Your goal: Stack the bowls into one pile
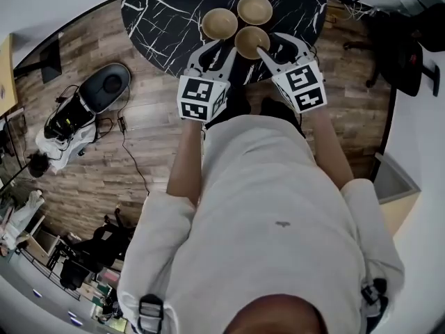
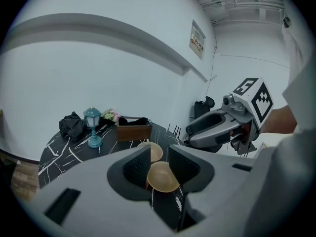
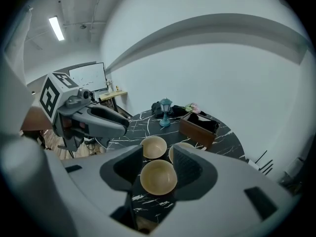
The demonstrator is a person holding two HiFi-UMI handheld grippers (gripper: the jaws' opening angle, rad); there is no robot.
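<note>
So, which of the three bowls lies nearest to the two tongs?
The front bowl, by the table's near edge; the left bowl and the far bowl sit farther back on it.

Left forearm (image 1: 182,165) and right forearm (image 1: 332,155) are extending forward, side by side. Left gripper (image 1: 217,53) and right gripper (image 1: 281,49) are pointing ahead, tilting downward. Each is holding its jaws wide apart, clamping nothing.

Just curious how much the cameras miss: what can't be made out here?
Head view: table's far side, cut off by the top edge.
Left gripper view: one of three bowls, hidden behind the left gripper; wall notice too small to read.
Right gripper view: far right bowl half hidden by a jaw.
</note>
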